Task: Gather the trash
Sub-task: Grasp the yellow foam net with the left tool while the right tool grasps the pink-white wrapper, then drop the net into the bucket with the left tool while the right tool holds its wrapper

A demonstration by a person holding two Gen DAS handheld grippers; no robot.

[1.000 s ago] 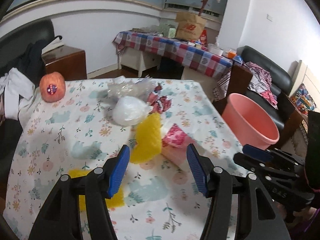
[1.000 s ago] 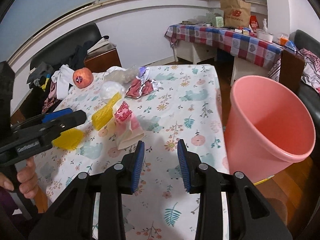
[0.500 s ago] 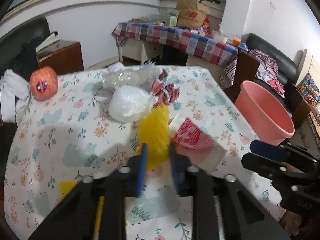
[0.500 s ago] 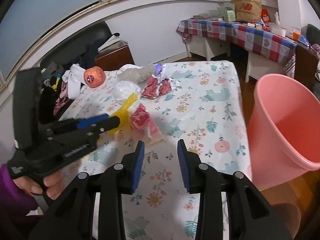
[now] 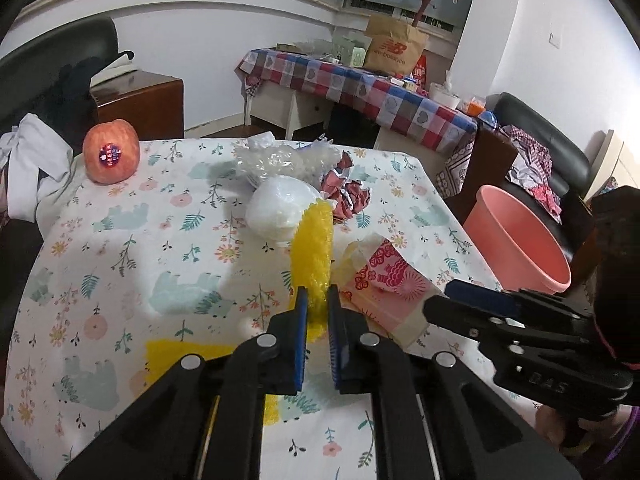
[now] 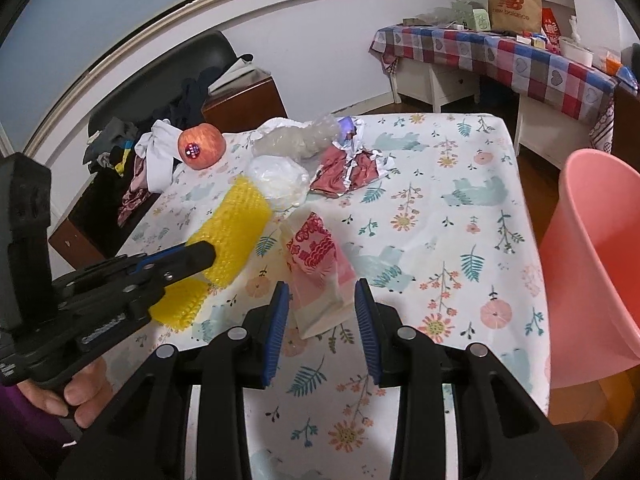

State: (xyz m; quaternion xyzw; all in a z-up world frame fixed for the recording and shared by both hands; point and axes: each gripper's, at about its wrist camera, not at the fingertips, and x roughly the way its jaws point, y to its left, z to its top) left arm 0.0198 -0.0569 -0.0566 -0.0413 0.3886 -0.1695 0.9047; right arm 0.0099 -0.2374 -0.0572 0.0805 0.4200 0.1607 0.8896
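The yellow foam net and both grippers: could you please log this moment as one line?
left gripper: shut on yellow foam net | right gripper: open, pink paper bag between jaws | pink bin: beside table

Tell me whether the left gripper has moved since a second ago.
Yes. The left gripper has advanced toward the apple end of the table and shut on the yellow foam net.

Both wrist views look forward, close over one table (image 5: pixel 120 240) (floral-clothed).
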